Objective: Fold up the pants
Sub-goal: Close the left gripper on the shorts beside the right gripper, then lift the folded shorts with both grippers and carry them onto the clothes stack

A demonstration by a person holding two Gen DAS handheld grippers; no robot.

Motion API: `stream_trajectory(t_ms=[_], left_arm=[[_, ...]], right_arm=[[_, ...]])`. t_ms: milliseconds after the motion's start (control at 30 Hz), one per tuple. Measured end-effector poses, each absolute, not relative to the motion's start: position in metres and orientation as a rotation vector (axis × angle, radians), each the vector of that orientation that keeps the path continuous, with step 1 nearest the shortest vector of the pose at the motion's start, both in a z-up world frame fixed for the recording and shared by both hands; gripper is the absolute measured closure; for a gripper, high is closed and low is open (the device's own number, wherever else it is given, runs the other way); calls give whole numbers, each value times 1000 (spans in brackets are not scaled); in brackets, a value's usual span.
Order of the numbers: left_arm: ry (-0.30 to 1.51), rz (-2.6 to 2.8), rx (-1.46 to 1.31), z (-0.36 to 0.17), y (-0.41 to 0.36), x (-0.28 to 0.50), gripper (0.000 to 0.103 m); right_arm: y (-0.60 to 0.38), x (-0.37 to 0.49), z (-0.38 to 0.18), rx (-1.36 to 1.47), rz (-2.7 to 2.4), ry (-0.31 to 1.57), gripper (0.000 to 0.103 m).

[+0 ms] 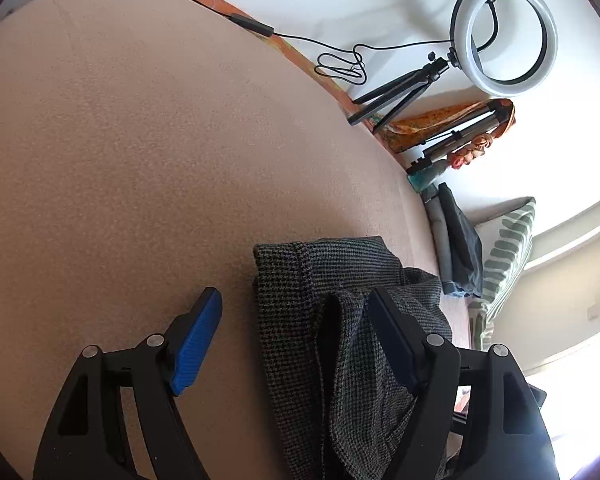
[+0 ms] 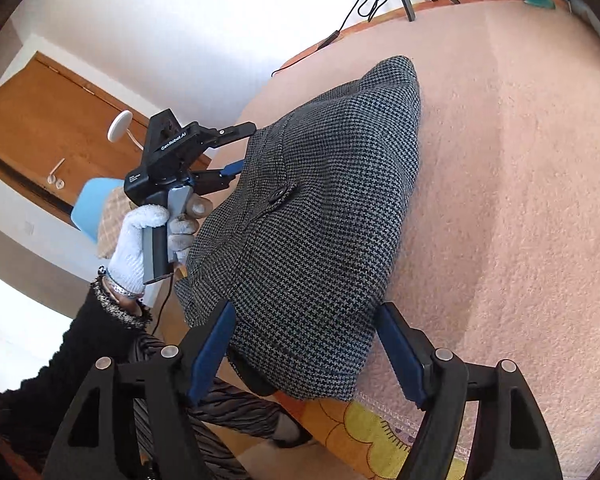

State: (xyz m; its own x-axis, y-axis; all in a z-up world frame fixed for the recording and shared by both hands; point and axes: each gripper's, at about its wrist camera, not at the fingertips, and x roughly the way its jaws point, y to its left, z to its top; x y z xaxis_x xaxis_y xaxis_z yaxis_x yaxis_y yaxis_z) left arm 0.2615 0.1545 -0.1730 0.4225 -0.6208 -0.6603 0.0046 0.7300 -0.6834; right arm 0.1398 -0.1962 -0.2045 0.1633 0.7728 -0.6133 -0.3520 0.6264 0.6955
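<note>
The grey houndstooth pants (image 2: 316, 216) lie bunched on the pink blanket-covered bed (image 2: 500, 160), near its edge. In the right wrist view my right gripper (image 2: 304, 340) is open, its blue pads either side of the pants' near end. The left gripper (image 2: 236, 152) shows there too, held in a white-gloved hand at the pants' left edge. In the left wrist view the left gripper (image 1: 296, 312) is open, the pants (image 1: 340, 320) lying between its fingers and draped against the right pad (image 1: 392, 332).
A ring light on a tripod (image 1: 504, 32) and its cable (image 1: 260, 28) stand at the bed's far edge. Folded dark clothes (image 1: 456, 240) and a striped pillow (image 1: 504, 248) lie at the right. A yellow flowered sheet (image 2: 372, 428) shows below the blanket.
</note>
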Motion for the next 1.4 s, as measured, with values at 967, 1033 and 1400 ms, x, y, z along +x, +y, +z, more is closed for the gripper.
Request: stream_trajectory(t_ms=[967,1033,1400], left_arm=[[985,-487,-499,-173,119,266,31],[970,-488,-474,-173,112,265,31],[973,-509,-463,-168,99,263,66]], right_arm=[[-180,139,-207,555,851,1128,33],[-177,137,-205,540,848,1120,33],[-157,131,-184,406,810,1100,69]])
